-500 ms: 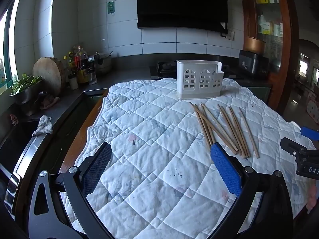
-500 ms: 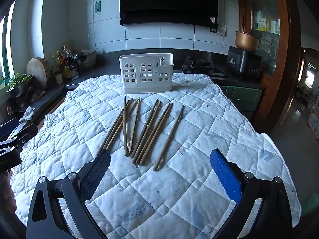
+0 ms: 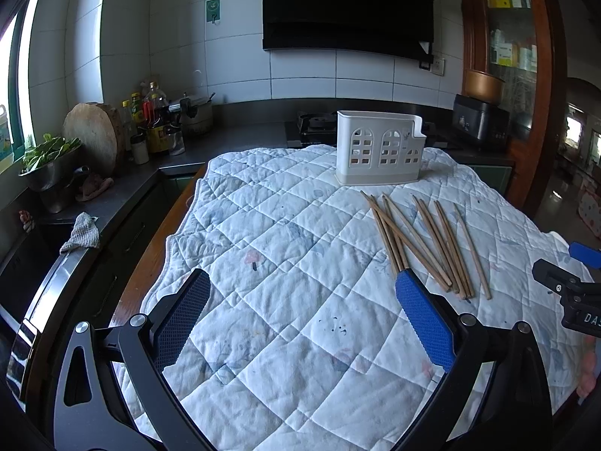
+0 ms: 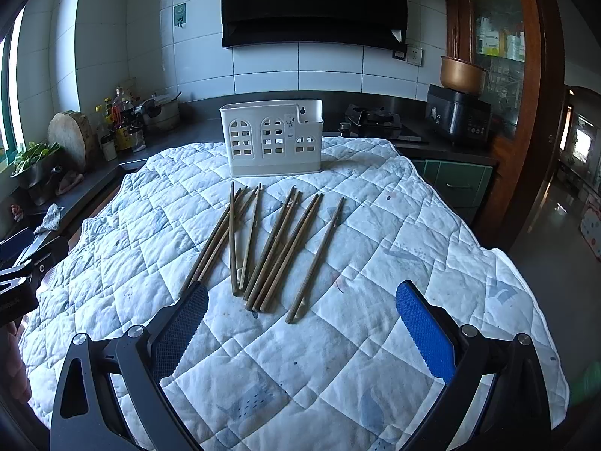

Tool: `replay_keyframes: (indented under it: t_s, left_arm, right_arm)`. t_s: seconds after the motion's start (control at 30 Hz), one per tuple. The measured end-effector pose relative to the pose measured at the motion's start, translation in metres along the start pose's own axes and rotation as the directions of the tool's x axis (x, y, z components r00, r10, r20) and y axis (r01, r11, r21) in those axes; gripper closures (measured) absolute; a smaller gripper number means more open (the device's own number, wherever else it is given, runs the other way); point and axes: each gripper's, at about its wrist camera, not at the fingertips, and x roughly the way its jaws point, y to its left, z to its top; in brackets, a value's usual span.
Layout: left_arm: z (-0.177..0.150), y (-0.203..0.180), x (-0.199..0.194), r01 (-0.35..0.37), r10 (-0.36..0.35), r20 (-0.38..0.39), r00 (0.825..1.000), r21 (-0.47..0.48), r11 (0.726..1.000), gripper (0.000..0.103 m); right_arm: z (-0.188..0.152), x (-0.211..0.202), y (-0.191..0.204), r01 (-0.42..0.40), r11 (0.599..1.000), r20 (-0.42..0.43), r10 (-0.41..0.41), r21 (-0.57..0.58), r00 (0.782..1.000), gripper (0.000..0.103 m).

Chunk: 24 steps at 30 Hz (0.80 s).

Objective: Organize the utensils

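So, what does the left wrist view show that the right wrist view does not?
Only the left wrist view shows the open left gripper over bare quilt, the chopsticks off to its right. Only the right wrist view shows the open right gripper directly before the brown wooden chopsticks. Both show the white plastic utensil holder upright on the white quilted cloth.

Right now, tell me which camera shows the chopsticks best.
Right wrist view: the chopsticks lie centred ahead of the open right gripper, fanned out. The left wrist view pushes them off to the right, its finger covering some near ends.
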Motion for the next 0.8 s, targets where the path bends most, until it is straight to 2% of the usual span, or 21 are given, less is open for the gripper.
replay_keyframes:
  t_s: [0.43, 0.57, 0.8]
  left_arm:
    - [0.007, -0.003, -0.008, -0.006, 0.006, -0.006, 1.000, 0.015, 1.000, 0.005]
    - [0.009, -0.001, -0.010, 0.023, -0.024, -0.026, 0.999, -0.036, 0.999, 0.005]
    - [0.012, -0.003, -0.016, 0.015, -0.015, 0.022, 1.000, -0.019, 1.000, 0.005]
  right_arm:
    - [0.003, -0.003, -0.001, 0.001, 1.000, 0.010, -0.001, 0.008, 1.000, 0.006]
    - [0.002, -0.007, -0.003, -0.001, 1.000, 0.019, 0.001, 0.013, 1.000, 0.006]
    - [0.004, -0.008, -0.003, -0.004, 1.000, 0.022, 0.004, 0.017, 1.000, 0.006]
